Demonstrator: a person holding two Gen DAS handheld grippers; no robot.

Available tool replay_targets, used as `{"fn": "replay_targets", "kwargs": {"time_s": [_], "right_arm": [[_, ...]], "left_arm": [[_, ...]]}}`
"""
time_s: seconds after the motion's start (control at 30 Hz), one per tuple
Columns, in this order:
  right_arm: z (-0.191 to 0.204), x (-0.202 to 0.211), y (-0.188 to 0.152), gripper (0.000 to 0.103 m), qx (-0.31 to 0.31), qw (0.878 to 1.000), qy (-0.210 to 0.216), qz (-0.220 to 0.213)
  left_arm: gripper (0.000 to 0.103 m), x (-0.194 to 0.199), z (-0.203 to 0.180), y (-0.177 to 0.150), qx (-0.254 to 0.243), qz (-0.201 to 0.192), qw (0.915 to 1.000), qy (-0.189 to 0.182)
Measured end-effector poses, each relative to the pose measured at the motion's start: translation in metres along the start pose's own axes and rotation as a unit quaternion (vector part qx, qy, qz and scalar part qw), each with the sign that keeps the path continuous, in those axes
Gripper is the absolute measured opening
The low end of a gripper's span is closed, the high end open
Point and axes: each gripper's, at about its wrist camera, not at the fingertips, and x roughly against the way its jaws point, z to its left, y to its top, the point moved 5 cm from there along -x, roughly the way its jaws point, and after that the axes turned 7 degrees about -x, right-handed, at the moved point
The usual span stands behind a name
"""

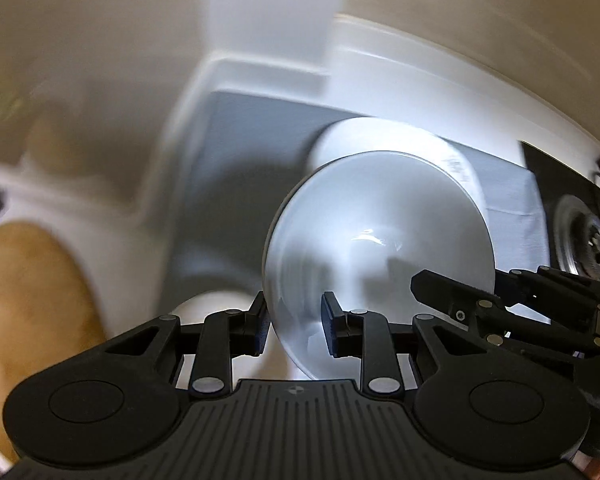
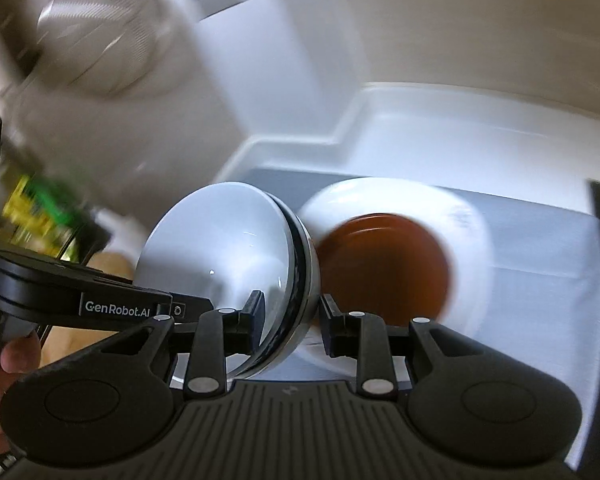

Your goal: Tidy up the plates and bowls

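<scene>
Both grippers hold the rim of one pale grey-white bowl (image 1: 376, 232) (image 2: 220, 252), tilted on its side above a grey mat (image 1: 256, 128). My left gripper (image 1: 296, 320) has one finger inside and one outside the bowl wall. My right gripper (image 2: 290, 320) does the same at another part of the rim; it also shows in the left wrist view (image 1: 460, 296). Behind the bowl a white plate (image 2: 460, 216) lies on the mat with a brown bowl (image 2: 384, 264) on it. The plate's edge shows in the left wrist view (image 1: 380, 132).
The mat (image 2: 540, 264) lies on a white counter (image 2: 440, 128) by the wall. A sink drain (image 1: 580, 236) is at the right. A metal mesh strainer (image 2: 96, 28) hangs at the upper left. Both views are motion-blurred.
</scene>
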Motion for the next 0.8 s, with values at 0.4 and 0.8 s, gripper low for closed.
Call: {"fn": "replay_targets", "kwargs": {"time_s": [0.4, 0.8], "right_arm": [[0.085, -0.027, -0.015, 0.032, 0.053, 0.996, 0.048, 0.053], [0.081, -0.059, -0.048, 0.031, 0.072, 0.991, -0.001, 0.114]], "left_arm": [[0.03, 0.03, 0.08, -0.055, 0.063, 0.009, 0.9979, 0.01], [0.03, -0.012, 0.088, -0.09, 0.097, 0.041, 0.9939, -0.033]]}}
